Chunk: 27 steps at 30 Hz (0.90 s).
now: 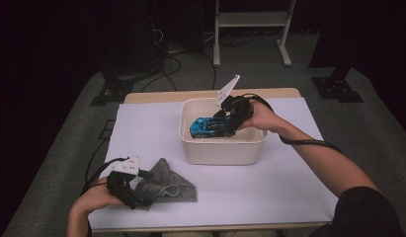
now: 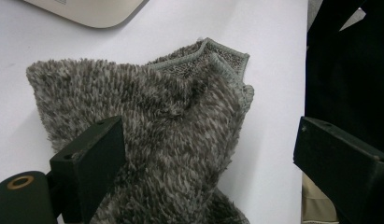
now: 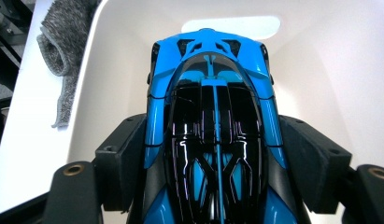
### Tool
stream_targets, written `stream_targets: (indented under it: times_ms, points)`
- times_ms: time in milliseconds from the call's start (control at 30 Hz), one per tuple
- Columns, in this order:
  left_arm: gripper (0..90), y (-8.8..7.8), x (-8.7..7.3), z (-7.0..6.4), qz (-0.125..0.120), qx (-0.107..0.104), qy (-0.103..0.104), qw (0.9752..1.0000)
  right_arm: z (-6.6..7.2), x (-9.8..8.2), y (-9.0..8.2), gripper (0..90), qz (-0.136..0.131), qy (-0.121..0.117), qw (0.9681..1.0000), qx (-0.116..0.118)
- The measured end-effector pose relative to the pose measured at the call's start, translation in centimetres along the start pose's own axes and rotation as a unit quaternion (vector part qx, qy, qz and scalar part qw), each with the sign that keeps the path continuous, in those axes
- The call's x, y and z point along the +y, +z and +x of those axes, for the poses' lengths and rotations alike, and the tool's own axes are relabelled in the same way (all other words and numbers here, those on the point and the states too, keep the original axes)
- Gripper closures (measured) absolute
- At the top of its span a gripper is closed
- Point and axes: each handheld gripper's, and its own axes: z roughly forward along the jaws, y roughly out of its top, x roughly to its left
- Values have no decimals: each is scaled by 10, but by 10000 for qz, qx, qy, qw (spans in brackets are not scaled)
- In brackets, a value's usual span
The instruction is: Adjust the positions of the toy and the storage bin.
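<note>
The right gripper (image 1: 229, 120) has its fingers (image 3: 122, 158) clamped on the sides of a blue toy car (image 3: 213, 126), which hangs inside the white tub (image 1: 223, 150) near the middle of the table (image 1: 269, 187). The grip sits on the car's smooth, glossy flanks, so it could slip and drop nose-first, or its front could knock the far wall if pushed further in. The right hand (image 1: 262, 117) reaches over the tub's rim from the right, angled down. The left gripper (image 1: 129, 190) rests low by a grey cloth (image 2: 147, 135), its fingers (image 2: 89, 163) spread wide, gripping nothing.
</note>
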Motion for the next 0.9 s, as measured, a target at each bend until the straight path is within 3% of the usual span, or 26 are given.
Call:
stream_targets:
  times_ms: [900]
  points:
    - [70,-5,0,-2,-88,19,37,10000,-8,4,31,265,413,28,9990,156]
